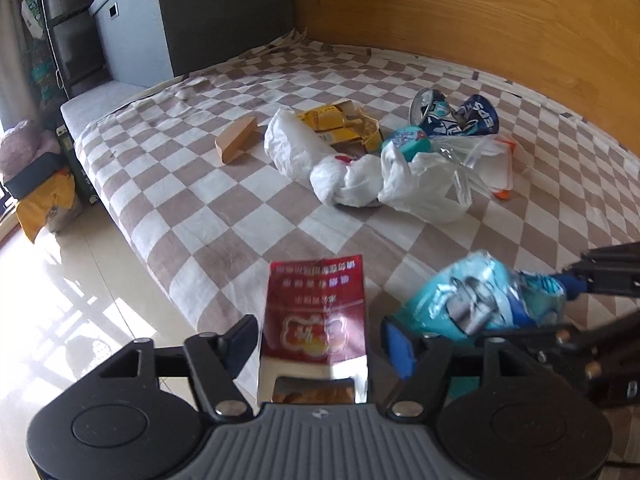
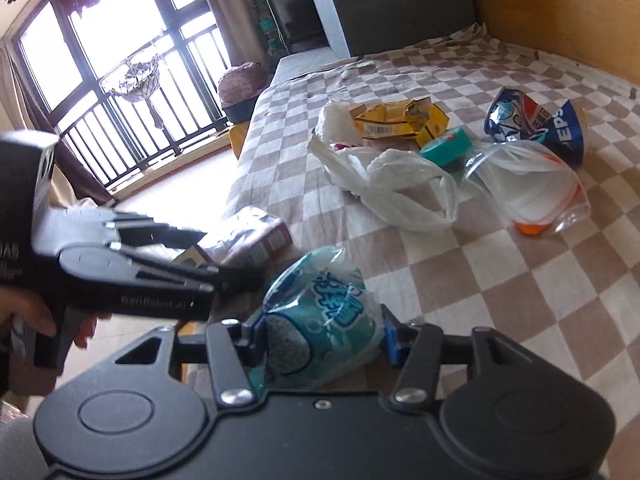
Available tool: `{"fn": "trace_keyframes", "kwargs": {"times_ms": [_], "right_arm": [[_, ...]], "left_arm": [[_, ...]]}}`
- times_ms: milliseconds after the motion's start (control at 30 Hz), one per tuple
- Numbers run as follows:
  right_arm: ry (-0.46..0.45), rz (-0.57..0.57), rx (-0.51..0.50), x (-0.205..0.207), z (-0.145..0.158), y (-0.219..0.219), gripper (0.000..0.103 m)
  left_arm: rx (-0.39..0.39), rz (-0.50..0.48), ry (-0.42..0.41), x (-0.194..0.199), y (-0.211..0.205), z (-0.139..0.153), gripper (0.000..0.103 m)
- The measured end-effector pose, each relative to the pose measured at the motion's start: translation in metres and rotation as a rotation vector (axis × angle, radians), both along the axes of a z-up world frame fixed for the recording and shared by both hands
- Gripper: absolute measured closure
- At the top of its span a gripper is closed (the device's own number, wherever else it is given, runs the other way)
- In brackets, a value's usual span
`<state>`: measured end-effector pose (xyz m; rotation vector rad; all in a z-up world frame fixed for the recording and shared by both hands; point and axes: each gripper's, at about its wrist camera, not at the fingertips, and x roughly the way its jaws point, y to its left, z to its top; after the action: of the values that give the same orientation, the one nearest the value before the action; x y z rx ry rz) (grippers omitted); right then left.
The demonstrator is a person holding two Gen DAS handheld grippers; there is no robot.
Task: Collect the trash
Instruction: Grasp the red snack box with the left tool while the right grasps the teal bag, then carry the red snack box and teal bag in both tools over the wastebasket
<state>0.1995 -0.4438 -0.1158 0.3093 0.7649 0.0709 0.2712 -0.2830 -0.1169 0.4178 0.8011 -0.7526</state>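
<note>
Both tongs loaded; rest of trash lies ahead on the bed.

Left wrist view: left gripper point(image 1: 320, 340) has a red snack packet point(image 1: 316, 308) between its fingers, long axis pointing fwd along them; fingers look wide of the packet's edges, so can't tell if it's truly pinched. Trash pile around the white plastic bag point(image 1: 404, 180) lies well ahead & slightly right; brown box point(image 1: 236, 140) just left of that bag, crushed cans point(image 1: 456, 114) behind it.
Right wrist view: right gripper point(image 2: 320, 344) is closed onto a teal wrapper point(image 2: 320, 320), pads pressing both sides. White plastic bag point(image 2: 400, 184) ahead, a bit right; clear bag point(image 2: 528, 188) just right of it. Judgement: right arm nearer the pile.
</note>
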Motion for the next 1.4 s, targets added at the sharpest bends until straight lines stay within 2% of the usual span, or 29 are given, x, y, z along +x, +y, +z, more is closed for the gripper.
{"fn": "trace_keyframes", "kwargs": {"times_ms": [167, 267, 400, 500, 733, 1000, 1400], "right_arm": [[-0.004, -0.021, -0.043, -0.01, 0.003, 0.005, 0.051], [-0.013, -0.041, -0.063, -0.017, 0.005, 0.005, 0.051], [-0.018, -0.079, -0.095, -0.025, 0.009, 0.001, 0.052], [-0.015, -0.119, -0.107, -0.028, 0.01, -0.004, 0.052], [-0.006, -0.174, -0.152, -0.034, 0.011, -0.006, 0.052], [-0.063, -0.239, -0.257, -0.038, 0.035, 0.0, 0.052], [-0.189, -0.297, -0.336, -0.023, 0.089, 0.021, 0.052]], "left_arm": [[0.041, 0.031, 0.028, 0.012, -0.014, 0.001, 0.033], [0.042, 0.059, 0.065, 0.021, -0.015, -0.002, 0.038], [0.007, 0.09, 0.099, 0.024, -0.01, -0.005, 0.05], [-0.006, 0.088, 0.097, 0.018, -0.006, -0.004, 0.05], [-0.131, 0.145, 0.107, -0.008, 0.017, -0.003, 0.051], [-0.245, 0.169, 0.023, -0.033, 0.036, 0.027, 0.051], [-0.36, 0.271, -0.093, -0.036, 0.091, 0.069, 0.05]]}}
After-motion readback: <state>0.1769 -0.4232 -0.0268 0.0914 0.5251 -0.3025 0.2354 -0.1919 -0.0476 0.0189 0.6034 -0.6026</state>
